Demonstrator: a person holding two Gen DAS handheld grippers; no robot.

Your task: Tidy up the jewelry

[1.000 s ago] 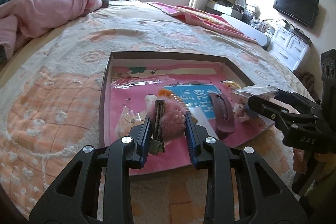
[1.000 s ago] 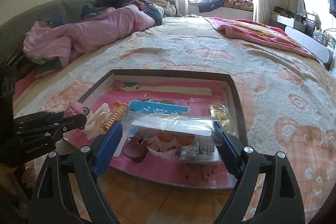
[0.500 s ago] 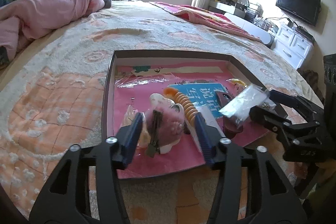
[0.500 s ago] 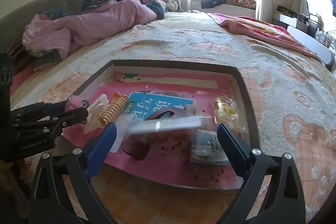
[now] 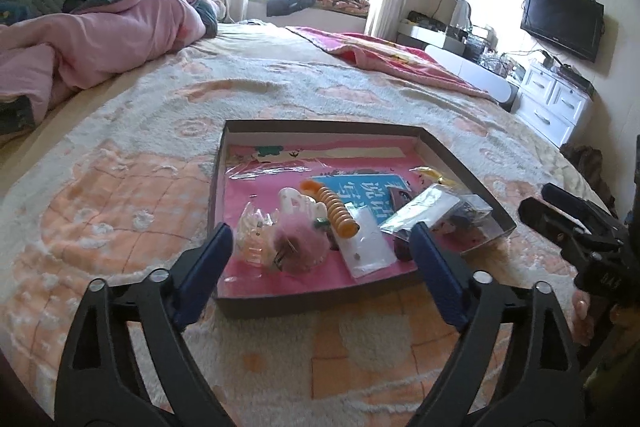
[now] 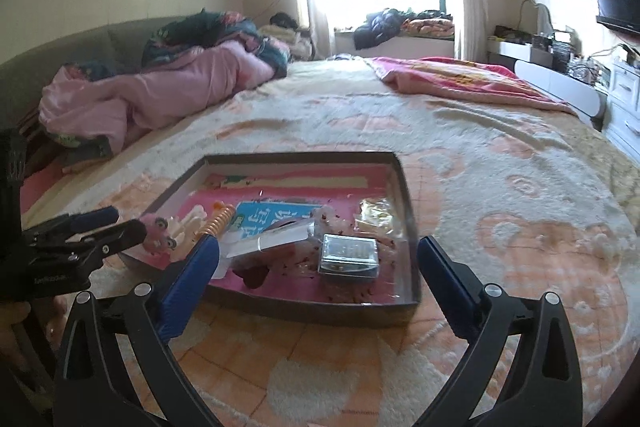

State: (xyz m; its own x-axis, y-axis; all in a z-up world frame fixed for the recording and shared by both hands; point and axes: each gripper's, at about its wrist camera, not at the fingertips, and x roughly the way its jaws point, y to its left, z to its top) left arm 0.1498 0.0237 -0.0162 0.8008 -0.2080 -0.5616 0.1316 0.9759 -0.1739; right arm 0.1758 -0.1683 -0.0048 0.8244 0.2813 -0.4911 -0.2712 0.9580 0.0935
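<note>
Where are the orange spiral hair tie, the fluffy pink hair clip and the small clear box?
orange spiral hair tie (image 5: pixel 336 209), left wrist view, middle coils
fluffy pink hair clip (image 5: pixel 298 247), left wrist view, fur
small clear box (image 6: pixel 349 254), right wrist view, lid

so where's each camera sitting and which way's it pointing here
Left wrist: on the left gripper, looking forward and down over the bed at the tray; its own open blue-padded fingers show, the right gripper at the right edge.
Right wrist: on the right gripper, facing the same tray from its right side; the left gripper at left.
Shared: tray, orange spiral hair tie, window.
</note>
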